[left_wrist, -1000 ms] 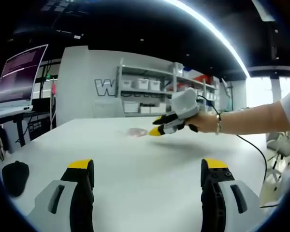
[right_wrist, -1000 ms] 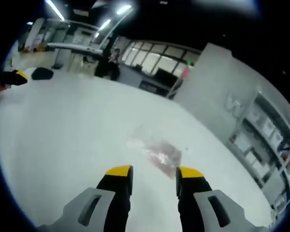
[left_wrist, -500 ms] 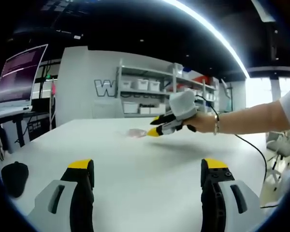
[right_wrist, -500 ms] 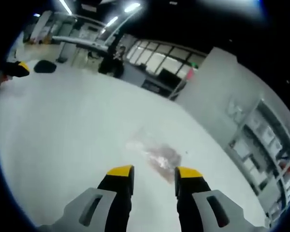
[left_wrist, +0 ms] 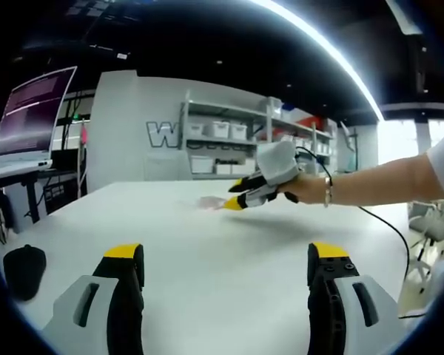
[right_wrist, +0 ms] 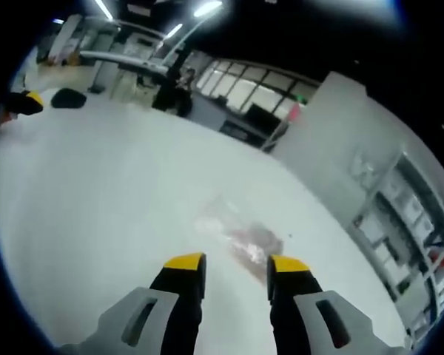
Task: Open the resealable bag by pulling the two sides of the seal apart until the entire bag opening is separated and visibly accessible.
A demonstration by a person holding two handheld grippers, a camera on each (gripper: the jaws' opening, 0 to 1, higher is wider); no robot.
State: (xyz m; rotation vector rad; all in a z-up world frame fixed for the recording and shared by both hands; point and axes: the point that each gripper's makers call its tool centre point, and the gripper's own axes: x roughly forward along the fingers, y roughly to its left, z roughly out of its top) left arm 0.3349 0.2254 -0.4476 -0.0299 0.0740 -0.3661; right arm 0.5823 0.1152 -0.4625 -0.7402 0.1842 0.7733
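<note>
I hold my right hand-held gripper [right_wrist: 235,265] low over the white counter [right_wrist: 96,200] with its jaws parted and nothing between them, lined up on the resealable bag [right_wrist: 237,238] so the yellow tips can come down on one side of the seal. The bag lies flat on the counter just past my right tips, at about twelve o'clock in the right gripper view. It is clear, with something pinkish inside. Its long axis runs from ten o'clock to four o'clock there; I cannot tell which end carries the seal.

My left hand-held gripper [left_wrist: 226,255] waits well back from the bag, jaws wide apart and empty, I judge so it is ready to take the other side. In the left gripper view the bag [left_wrist: 209,201] sits far ahead at twelve o'clock, with my right hand-held gripper [left_wrist: 235,201] just beside it. A dark mouse-like object [left_wrist: 24,269] rests at nine o'clock.
</note>
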